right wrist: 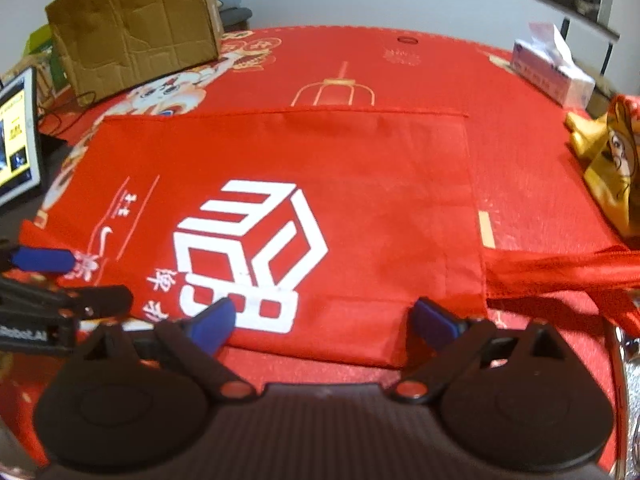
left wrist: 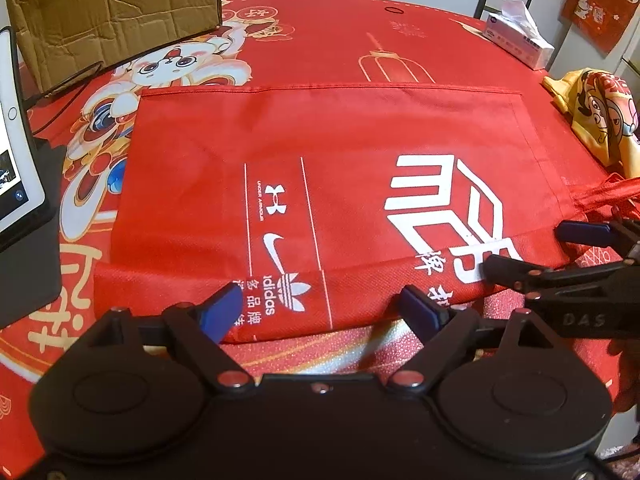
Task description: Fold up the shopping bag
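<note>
The left claw (left wrist: 320, 308) is spread wide, its blue-padded fingers (left wrist: 220, 310) straddling the near hem of the flat red non-woven shopping bag with white brand logos (left wrist: 328, 168); the tips lie at the hem's edge, grasping nothing, though whether they touch the fabric cannot be told. The right claw (right wrist: 324, 320) is likewise released and wide apart, its fingers on either side of the bag's near edge beside the big white cube logo, with nothing held between them. In the left wrist view the right claw's black arm comes in from the right, one fingertip over the bag's near right corner.

The bag lies flat on the round table covered with a red festive cloth printed with cartoon lions and lanterns (left wrist: 400, 36). Its long axis runs left to right across both views. Its red strap handles (right wrist: 560, 272) trail off the right-hand end, so the mouth points right. A narrow strip along the near edge looks folded up.

Beyond stand a brown cardboard box (left wrist: 112, 12), a white tissue box (left wrist: 520, 40), a yellow printed cloth bag (left wrist: 600, 116) and a tablet screen (left wrist: 16, 184).
</note>
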`<state>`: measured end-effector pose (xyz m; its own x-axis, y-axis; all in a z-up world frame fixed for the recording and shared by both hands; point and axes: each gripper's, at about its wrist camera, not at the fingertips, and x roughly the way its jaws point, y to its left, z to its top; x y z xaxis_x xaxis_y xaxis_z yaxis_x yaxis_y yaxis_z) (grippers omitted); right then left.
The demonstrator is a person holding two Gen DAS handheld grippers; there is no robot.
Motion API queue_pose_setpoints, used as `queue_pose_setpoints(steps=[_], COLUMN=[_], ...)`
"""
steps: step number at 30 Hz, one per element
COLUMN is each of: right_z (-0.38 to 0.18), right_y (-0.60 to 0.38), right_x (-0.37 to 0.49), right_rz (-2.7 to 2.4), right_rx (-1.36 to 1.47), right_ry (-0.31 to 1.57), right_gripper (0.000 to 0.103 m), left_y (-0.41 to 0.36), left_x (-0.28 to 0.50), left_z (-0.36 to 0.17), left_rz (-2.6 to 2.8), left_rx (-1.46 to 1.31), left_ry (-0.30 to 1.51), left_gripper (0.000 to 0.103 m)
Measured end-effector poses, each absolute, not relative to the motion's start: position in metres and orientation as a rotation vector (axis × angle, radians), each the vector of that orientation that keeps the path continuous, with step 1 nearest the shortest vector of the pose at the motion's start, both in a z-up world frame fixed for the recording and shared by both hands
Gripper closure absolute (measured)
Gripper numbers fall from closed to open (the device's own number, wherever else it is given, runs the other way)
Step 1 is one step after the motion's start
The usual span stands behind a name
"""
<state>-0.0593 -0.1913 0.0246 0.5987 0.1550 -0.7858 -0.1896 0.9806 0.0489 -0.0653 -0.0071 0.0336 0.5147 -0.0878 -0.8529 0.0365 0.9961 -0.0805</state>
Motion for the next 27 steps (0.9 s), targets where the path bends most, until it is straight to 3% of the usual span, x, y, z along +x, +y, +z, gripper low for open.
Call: queue_pose_setpoints(steps=[5,7,8,27], right_z=[0.018,0.018,0.019,0.017], right_y=[-0.184,-0.185,-0.185,-0.182], right_x=[-0.071,-0.073,-0.073,-0.078], right_rz=[0.16,0.16,0.159,0.133], right_rx=[-0.062,-0.065,-0.066,-0.063], right_ry=[0.845,0.834,0.832,0.799], right_gripper=[0.001,0.001,0.001,0.001], left_y=[-0.003,0.0,0.002,0.009], left_x=[-0.067,-0.068,-0.069,-0.073], left_z=[0.038,0.039,0.038,0.029], left_rz=[-0.055,-0.025,0.002,0.044], left_rx=[-0.06,-0.042,-0.029,0.033], left_ry=[1.006,0.999,1.001,0.975], left_gripper=[0.015,0.001,0.0,0.0])
